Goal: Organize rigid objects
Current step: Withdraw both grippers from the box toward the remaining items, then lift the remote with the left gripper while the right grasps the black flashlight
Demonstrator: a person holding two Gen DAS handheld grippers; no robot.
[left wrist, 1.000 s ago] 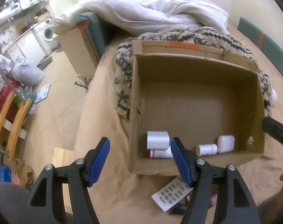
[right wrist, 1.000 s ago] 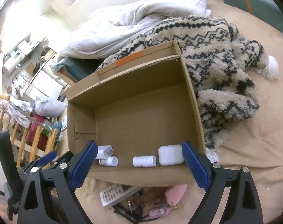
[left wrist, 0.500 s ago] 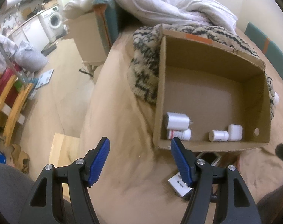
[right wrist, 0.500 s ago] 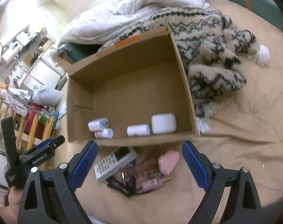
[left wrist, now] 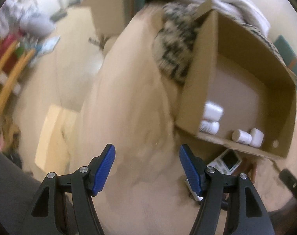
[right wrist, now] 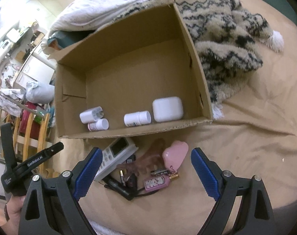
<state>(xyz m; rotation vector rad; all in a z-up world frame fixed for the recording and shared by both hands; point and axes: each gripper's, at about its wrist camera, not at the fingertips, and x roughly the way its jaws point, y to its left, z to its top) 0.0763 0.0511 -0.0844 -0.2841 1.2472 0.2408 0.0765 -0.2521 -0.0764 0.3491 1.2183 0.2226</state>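
An open cardboard box [right wrist: 195, 62] lies on the tan bedsheet. Inside it are three small white pill bottles [right wrist: 137, 118] and a white earbud case [right wrist: 167, 109]. In front of the box lies a pile: a white remote [right wrist: 117, 153], a pink case [right wrist: 175, 154], a pink patterned keyring item [right wrist: 157, 182] and dark small items. My right gripper [right wrist: 144, 173] is open and empty, hovering above this pile. My left gripper [left wrist: 146, 168] is open and empty over bare sheet, left of the box [left wrist: 197, 78]; the remote [left wrist: 225, 161] shows by its right finger.
A black-and-cream knit blanket [right wrist: 226, 29] lies behind and right of the box, with a white duvet [right wrist: 109, 5] beyond. The bed's left edge drops to the floor [left wrist: 50, 74], where wooden rails and clutter stand. The left gripper's body [right wrist: 31, 162] shows at the lower left.
Both grippers have pulled back from the box toward me. The left one has swung left, so the box now sits at its right. The pile before the box has come into full view.
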